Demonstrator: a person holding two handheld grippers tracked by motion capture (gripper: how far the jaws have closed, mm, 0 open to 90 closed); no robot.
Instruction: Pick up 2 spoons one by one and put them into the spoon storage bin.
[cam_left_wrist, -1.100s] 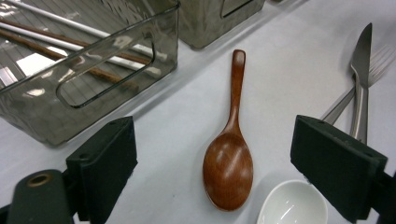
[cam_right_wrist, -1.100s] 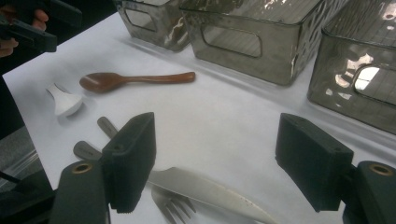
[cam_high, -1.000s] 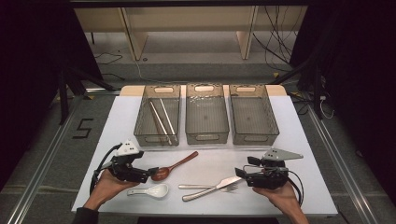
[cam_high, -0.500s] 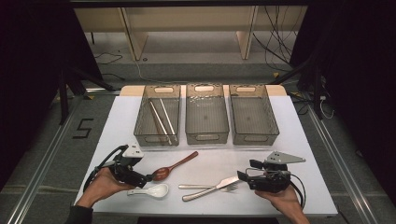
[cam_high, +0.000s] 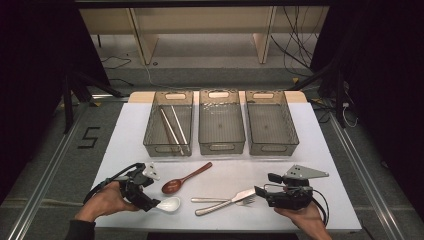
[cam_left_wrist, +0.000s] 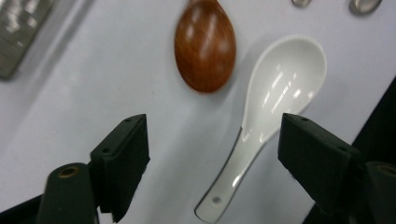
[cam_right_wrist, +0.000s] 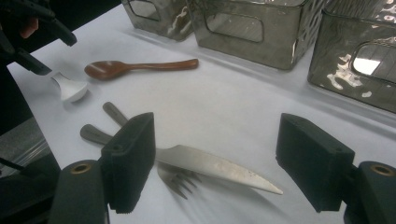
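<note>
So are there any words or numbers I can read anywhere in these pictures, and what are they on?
"5" - a big dark number marked on the grey floor to the left of the table.
Nothing else: the three bins, the spoons, the knife, the fork and the grippers carry no writing that can be made out.

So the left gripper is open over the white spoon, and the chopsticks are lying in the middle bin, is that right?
Not quite. The chopsticks lie in the left bin, not the middle bin, as the high view shows. The rest holds: the left gripper is open over the white spoon, its jaws, which have just been closing, standing on either side of the handle without pressing on it.
</note>
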